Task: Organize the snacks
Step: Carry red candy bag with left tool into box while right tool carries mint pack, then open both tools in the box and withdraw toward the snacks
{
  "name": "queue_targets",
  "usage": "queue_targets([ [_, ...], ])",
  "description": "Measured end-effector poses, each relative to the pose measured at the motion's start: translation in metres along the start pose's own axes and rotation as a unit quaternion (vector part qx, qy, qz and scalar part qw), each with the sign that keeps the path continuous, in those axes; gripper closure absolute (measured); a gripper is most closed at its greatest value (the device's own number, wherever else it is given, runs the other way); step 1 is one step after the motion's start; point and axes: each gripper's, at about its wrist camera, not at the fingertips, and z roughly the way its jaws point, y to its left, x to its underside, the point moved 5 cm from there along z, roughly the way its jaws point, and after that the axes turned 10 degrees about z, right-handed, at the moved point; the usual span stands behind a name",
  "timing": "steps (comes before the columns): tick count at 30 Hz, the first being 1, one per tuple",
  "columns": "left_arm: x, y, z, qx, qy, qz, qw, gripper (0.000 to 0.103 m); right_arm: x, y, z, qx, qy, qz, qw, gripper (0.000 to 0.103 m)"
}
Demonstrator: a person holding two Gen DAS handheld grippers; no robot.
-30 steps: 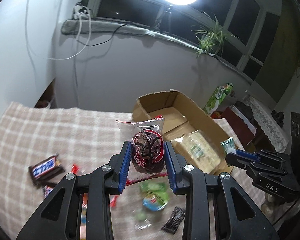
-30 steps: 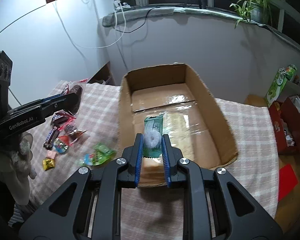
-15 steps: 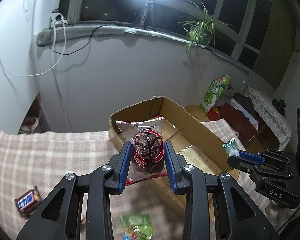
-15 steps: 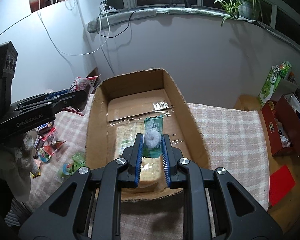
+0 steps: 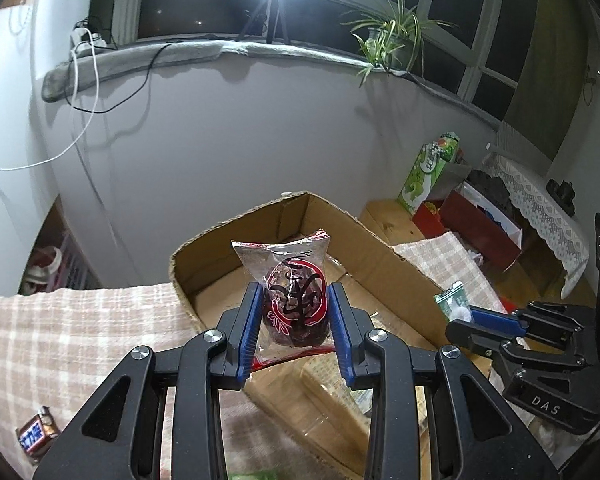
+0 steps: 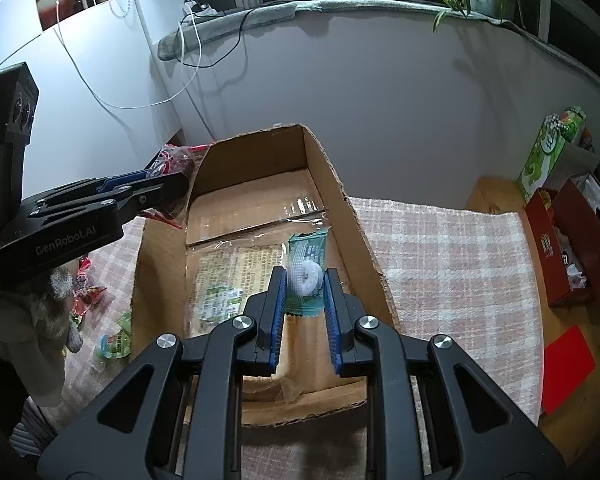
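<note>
My left gripper is shut on a clear packet with a dark red snack, held over the left wall of an open cardboard box. In the right wrist view that gripper sits at the box's left rim with the red packet sticking out. My right gripper is shut on a green packet with a white ring snack, above the box floor. The same right gripper shows at the right of the left wrist view, over the box's right wall.
A chequered cloth covers the table under the box. Loose snacks lie on the cloth left of the box, and a chocolate bar rests near the left edge. A red box and a green carton stand at the right.
Both grippers have moved over the cardboard box with their packets held. The loose snacks on the cloth have slid back out of the left wrist view.
</note>
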Motion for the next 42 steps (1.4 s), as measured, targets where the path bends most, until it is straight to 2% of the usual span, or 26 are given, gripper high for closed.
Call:
queue_targets([
  [3, 0.0, -0.001, 0.003, -0.004, 0.002, 0.003, 1.0, 0.071, 0.0, -0.002, 0.001, 0.0, 0.001, 0.0, 1.0, 0.082],
  [4, 0.0, 0.0, 0.004, -0.005, 0.003, 0.003, 1.0, 0.071, 0.0, -0.002, 0.001, 0.001, 0.0, -0.001, 1.0, 0.071],
  [5, 0.0, 0.0, 0.004, -0.005, 0.004, 0.002, 1.0, 0.067, 0.0, -0.002, 0.0, 0.005, -0.003, -0.002, 1.0, 0.05],
  [7, -0.001, 0.0, 0.003, -0.006, 0.002, 0.003, 1.0, 0.056, 0.0, 0.0, -0.006, 0.007, -0.019, -0.006, 1.0, 0.027],
  [8, -0.001, -0.001, 0.002, -0.007, -0.001, 0.004, 1.0, 0.049, 0.0, 0.001, -0.009, 0.006, -0.024, -0.008, 1.0, 0.023],
  [10, -0.002, 0.0, -0.001, -0.011, -0.005, 0.004, 0.9999, 0.046, 0.0, 0.005, -0.012, 0.006, -0.026, -0.012, 1.0, 0.023],
  [26, -0.004, -0.003, -0.037, -0.013, -0.027, 0.002, 0.9995, 0.046, 0.012, 0.026, -0.047, 0.014, -0.039, -0.018, 0.999, 0.023],
  [42, 0.028, 0.007, -0.107, -0.021, -0.055, -0.009, 0.9983, 0.045, 0.055, 0.081, -0.08, -0.011, -0.04, -0.04, 0.998, 0.023],
])
